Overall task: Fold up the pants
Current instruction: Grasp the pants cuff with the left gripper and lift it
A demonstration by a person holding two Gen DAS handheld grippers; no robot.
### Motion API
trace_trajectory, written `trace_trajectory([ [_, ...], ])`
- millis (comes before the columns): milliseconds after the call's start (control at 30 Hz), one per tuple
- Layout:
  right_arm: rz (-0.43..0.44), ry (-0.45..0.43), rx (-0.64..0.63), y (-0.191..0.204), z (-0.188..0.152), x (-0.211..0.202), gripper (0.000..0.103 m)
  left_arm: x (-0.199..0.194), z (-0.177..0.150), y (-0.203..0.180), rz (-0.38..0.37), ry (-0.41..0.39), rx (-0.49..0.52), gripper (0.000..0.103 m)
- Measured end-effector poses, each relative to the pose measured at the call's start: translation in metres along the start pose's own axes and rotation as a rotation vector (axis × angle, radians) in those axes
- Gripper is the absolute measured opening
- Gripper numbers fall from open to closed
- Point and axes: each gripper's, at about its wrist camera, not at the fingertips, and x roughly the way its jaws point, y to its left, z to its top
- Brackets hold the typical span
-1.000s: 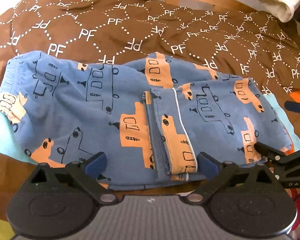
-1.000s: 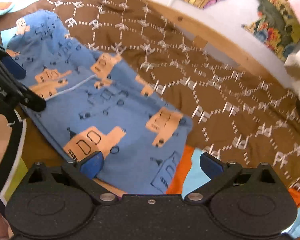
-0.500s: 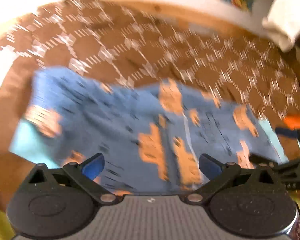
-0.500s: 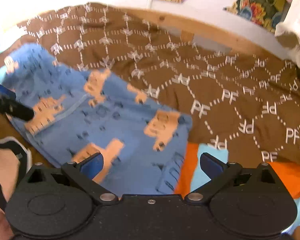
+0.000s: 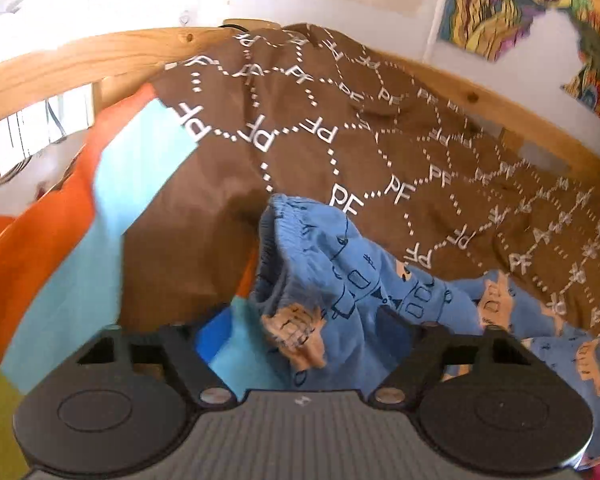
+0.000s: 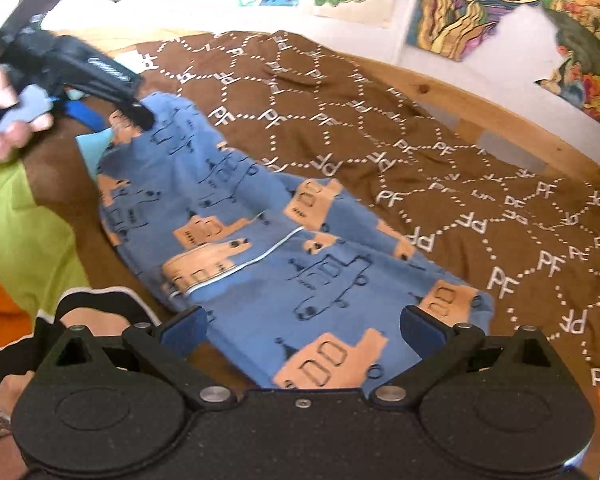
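Observation:
Blue pants [image 6: 260, 240] with orange vehicle prints lie folded lengthwise on a brown bedspread. In the left wrist view their elastic waistband end [image 5: 296, 240] is bunched up between the jaws of my left gripper [image 5: 300, 338]. Those jaws are closing, and a gap still shows between the left pad [image 5: 208, 344] and the cloth. The right wrist view shows the left gripper [image 6: 114, 118] at the far waistband end, held by a hand [image 6: 4, 128]. My right gripper [image 6: 304, 330] is open over the near leg end, with the cloth lying under and between its pads.
The brown bedspread [image 6: 420, 140] with white PF lettering covers the bed, over an orange, light-blue and green sheet [image 5: 80, 240]. A wooden bed rail [image 5: 80, 56] runs along the far side below a wall with posters. A person's knee [image 6: 84, 316] shows at lower left.
My left gripper has swung to the waistband end and its jaws have narrowed around the bunched cloth. The right gripper has shifted, so the leg end now lies between its open fingers.

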Motion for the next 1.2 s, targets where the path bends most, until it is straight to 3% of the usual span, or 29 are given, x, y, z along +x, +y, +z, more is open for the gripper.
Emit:
trace_trajectory([
  [33,0.003,0.004,-0.001,0.001,-0.001,0.001,0.102,0.003,0.001,-0.008,0.020,0.010,0.033,0.055],
  [100,0.005,0.012,0.005,0.000,-0.002,0.002,0.102,0.004,-0.002,-0.023,0.083,0.007,0.108,0.047],
  [167,0.004,0.018,0.015,-0.002,-0.003,0.004,0.102,0.001,-0.010,-0.043,0.161,-0.024,0.252,0.036],
  [233,0.005,0.023,0.033,-0.004,-0.003,0.005,0.102,0.000,-0.023,-0.070,0.240,-0.074,0.449,0.036],
  [333,0.014,0.034,0.060,-0.006,-0.005,0.006,0.102,-0.003,-0.046,-0.098,0.288,-0.147,0.675,0.036],
  [467,0.017,0.043,0.065,-0.006,-0.007,0.007,0.102,-0.003,-0.058,-0.117,0.279,-0.165,0.759,0.041],
  [533,0.017,0.043,0.063,-0.006,-0.007,0.007,0.102,-0.003,-0.058,-0.117,0.276,-0.166,0.752,0.046],
  [633,0.019,0.041,0.061,-0.006,-0.006,0.007,0.102,-0.001,-0.054,-0.112,0.301,-0.166,0.734,0.066],
  [767,0.024,0.039,0.062,-0.007,-0.006,0.008,0.102,-0.006,-0.038,-0.087,0.279,-0.158,0.619,0.085],
  [900,0.025,0.029,0.062,-0.006,-0.006,0.008,0.102,-0.001,-0.018,-0.046,0.174,-0.081,0.373,0.085],
  [1000,0.024,0.018,0.064,-0.006,-0.005,0.007,0.102,0.001,-0.010,-0.008,0.027,-0.061,0.138,0.086],
  [1200,0.027,0.021,0.071,-0.006,-0.006,0.009,0.102,0.007,-0.006,0.018,-0.202,-0.007,-0.046,0.081],
])
